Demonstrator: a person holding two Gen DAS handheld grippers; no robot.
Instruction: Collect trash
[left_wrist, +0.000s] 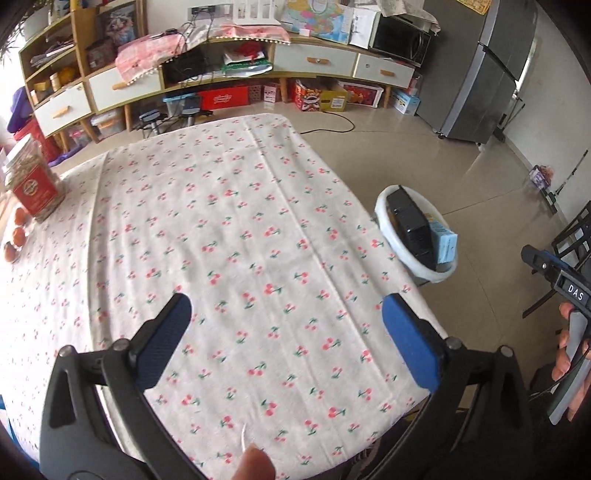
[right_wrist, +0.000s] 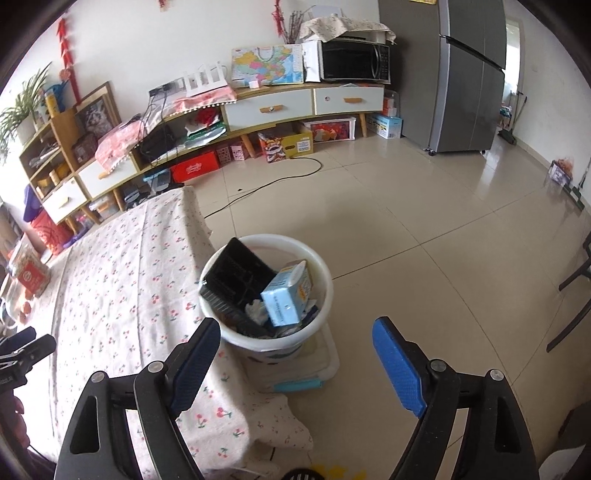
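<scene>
A: Where's the trash sitting?

B: In the white bucket on the floor, just beside the table's edge: a black tray leaning inside, a light blue carton against it, crumpled paper underneath.

A: And the right gripper?

B: Jaws spread wide with nothing between them, above and on the near side of the bucket (its left finger over the cherry-print tablecloth).

A: The left gripper?

B: Also wide open and empty, over bare tablecloth; the bucket lies off to its right, past the table edge.
</scene>
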